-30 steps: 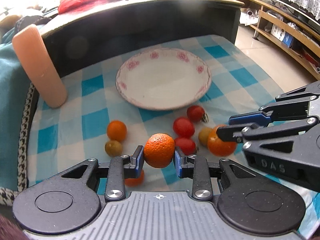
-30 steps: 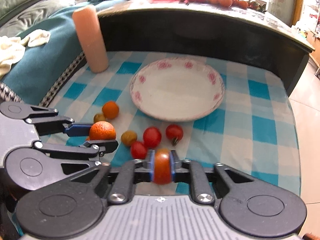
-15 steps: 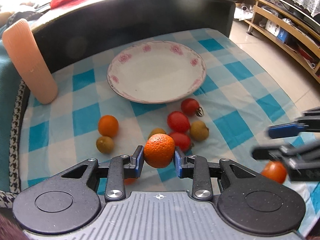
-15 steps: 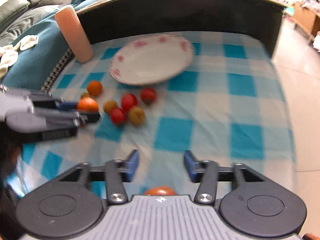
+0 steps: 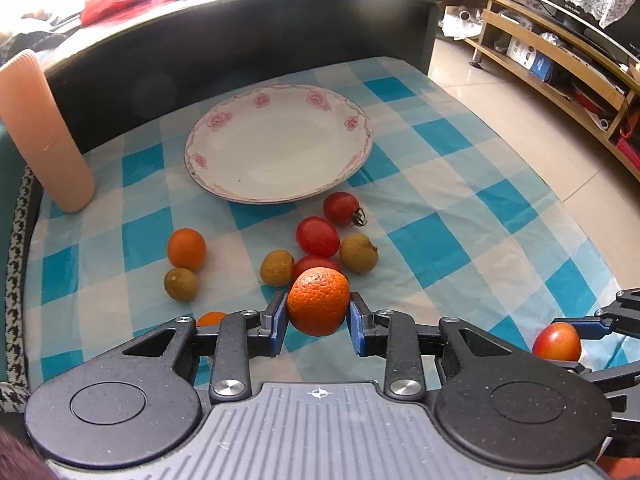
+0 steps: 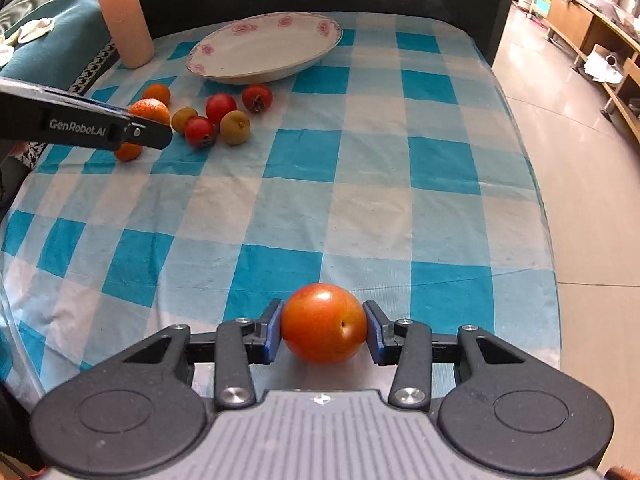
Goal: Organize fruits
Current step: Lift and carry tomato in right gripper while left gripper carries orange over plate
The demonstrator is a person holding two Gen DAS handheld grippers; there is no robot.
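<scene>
My left gripper [image 5: 318,312] is shut on a round orange [image 5: 318,301], held just above the fruit cluster. My right gripper [image 6: 324,332] is shut on a red-orange tomato [image 6: 324,323] low over the checked cloth near the front right edge. The same tomato [image 5: 557,342] shows at the right edge of the left wrist view. A white flowered plate [image 5: 200,160] sits empty behind the loose fruit. On the cloth lie red tomatoes [image 5: 318,236], brown fruits [image 5: 359,253] and a small orange [image 5: 186,249].
A pink ribbed cylinder [image 5: 44,136] stands left of the plate. A dark counter [image 5: 240,32] rises behind the cloth. Another small orange [image 5: 212,318] lies partly hidden under my left fingers. Tiled floor [image 6: 580,160] drops off to the right.
My right gripper pulled back from the fruit cluster to the front right; it stood open half a second ago and now grips the tomato across its wider side. My left gripper keeps the orange.
</scene>
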